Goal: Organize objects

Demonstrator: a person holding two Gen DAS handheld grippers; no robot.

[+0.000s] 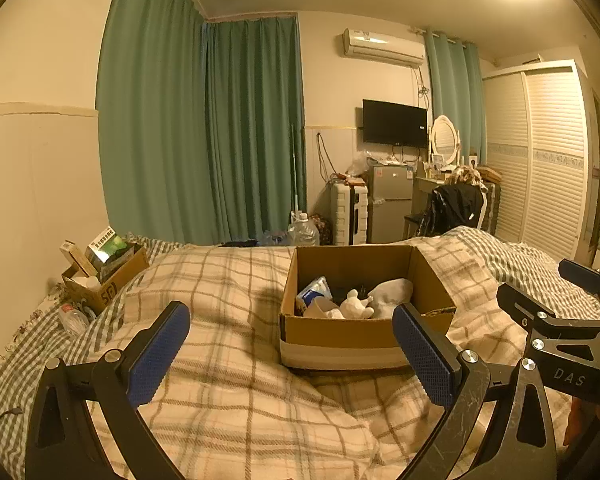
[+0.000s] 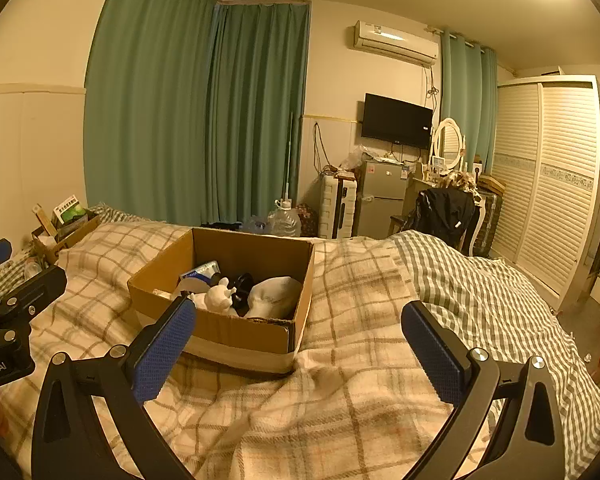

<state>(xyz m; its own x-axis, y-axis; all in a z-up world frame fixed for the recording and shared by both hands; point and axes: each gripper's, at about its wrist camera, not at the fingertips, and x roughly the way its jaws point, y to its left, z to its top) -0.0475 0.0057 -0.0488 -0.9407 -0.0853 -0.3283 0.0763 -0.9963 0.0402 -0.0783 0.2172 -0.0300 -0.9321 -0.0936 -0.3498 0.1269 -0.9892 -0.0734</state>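
On the plaid blanket (image 1: pixel 236 408) a cardboard box (image 1: pixel 340 338) is sitting open-topped, serving as the landmark. Inside it a white plush toy (image 1: pixel 354 306) is lying near the front wall, with a pale grey cloth item (image 1: pixel 392 294) just beside it toward the right wall, a blue-and-white packet (image 1: pixel 314 292) leaning at the left wall, and a dark object (image 2: pixel 242 284) showing between the toy and the cloth; what it is cannot be told.

Before the box's front wall the left gripper (image 1: pixel 290 354) is hovering with its jaws spread wide and holding nothing; its right finger is overlapping the box's front right corner in the view. Right of the box, the right gripper (image 2: pixel 298 354) is likewise gaping wide and empty, above the blanket.

Left of the box and well apart, a smaller carton (image 1: pixel 108 280) is standing at the bed's edge, with a green-and-white package (image 1: pixel 107 246) sticking up out of it. Beyond the box, green curtains (image 1: pixel 204 128), a small fridge (image 1: pixel 390 200) and a wall-mounted television (image 1: pixel 394 122) are showing.
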